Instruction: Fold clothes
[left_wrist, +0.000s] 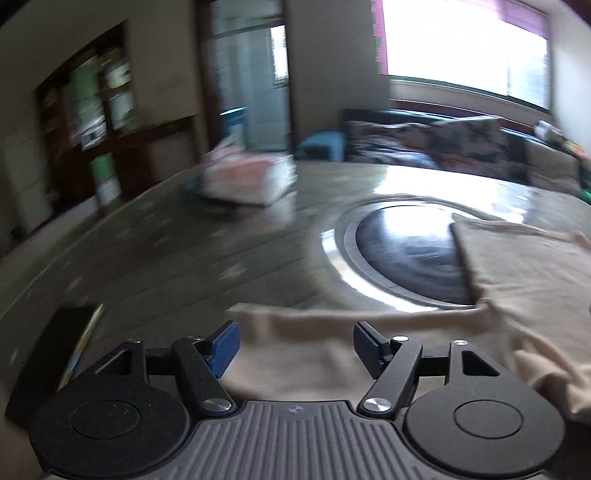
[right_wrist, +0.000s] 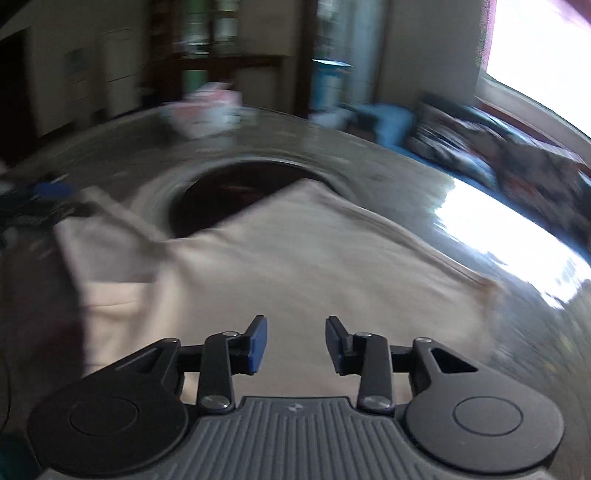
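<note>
A beige garment (left_wrist: 517, 280) lies partly folded on a round glossy table (left_wrist: 184, 251), covering part of a dark round inset (left_wrist: 402, 251) at the table's centre. In the left wrist view my left gripper (left_wrist: 295, 347) hangs open just above the garment's near edge, with nothing between its blue pads (left_wrist: 223, 347). Seen from the right wrist, the same garment (right_wrist: 295, 258) spreads over the table (right_wrist: 406, 177), and my right gripper (right_wrist: 295, 343) is open above the cloth, its pads holding nothing. Both views are blurred.
A pile of pink and white folded things (left_wrist: 247, 177) sits at the table's far side. A dark flat object (left_wrist: 55, 354) lies near the left gripper at the table edge. A sofa with patterned cushions (left_wrist: 424, 144) stands under a bright window behind.
</note>
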